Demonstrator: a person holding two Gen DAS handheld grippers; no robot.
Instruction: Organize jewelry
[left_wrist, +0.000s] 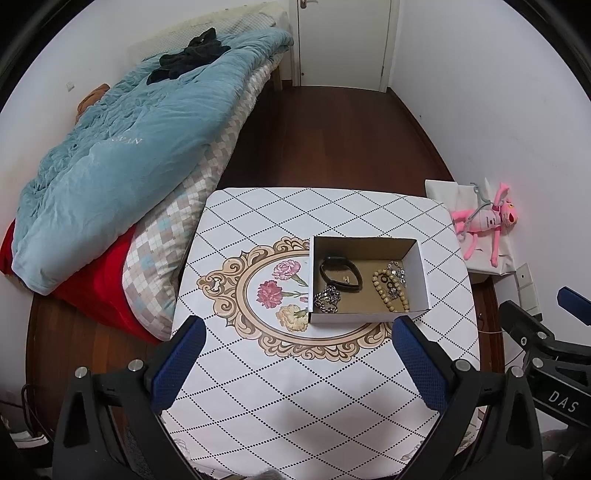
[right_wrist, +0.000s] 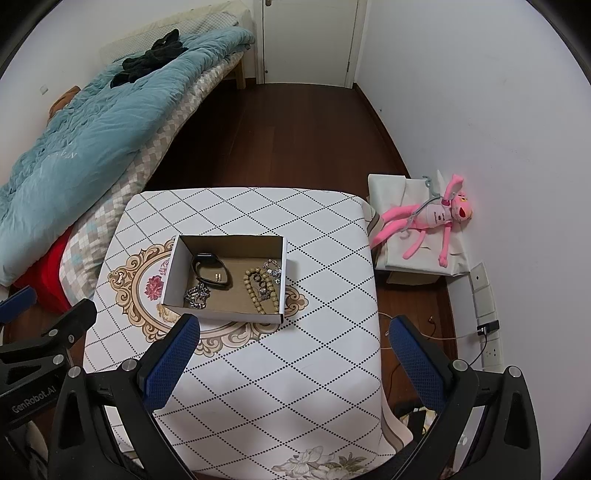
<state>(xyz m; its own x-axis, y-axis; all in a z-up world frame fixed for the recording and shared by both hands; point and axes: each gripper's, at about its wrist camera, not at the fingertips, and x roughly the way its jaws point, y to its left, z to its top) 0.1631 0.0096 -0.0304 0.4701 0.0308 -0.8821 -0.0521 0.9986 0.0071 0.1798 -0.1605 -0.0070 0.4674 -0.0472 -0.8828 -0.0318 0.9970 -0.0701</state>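
An open cardboard box (left_wrist: 419, 275) (right_wrist: 171, 275) stands on the table (left_wrist: 295, 387) (right_wrist: 277, 387). Inside lie a black band (left_wrist: 340, 274) (right_wrist: 211, 274), a silver chain (left_wrist: 327, 300) (right_wrist: 197, 296), a beige bead bracelet (left_wrist: 391, 291) (right_wrist: 258, 291) and a small silver piece (left_wrist: 397, 271) (right_wrist: 272, 271). My left gripper (left_wrist: 297, 328) is open and empty, held above the table short of the box. My right gripper (right_wrist: 295, 328) is open and empty, to the right of the box's near corner. The right gripper also shows at the left wrist view's right edge (left_wrist: 535, 321).
A bed with a blue quilt (left_wrist: 129, 147) (right_wrist: 92, 133) lies left of the table. A pink plush toy (left_wrist: 487, 221) (right_wrist: 432, 221) lies on a white box by the right wall. Wall sockets and cables (right_wrist: 487, 332) are at the right. Dark wood floor and a door lie beyond.
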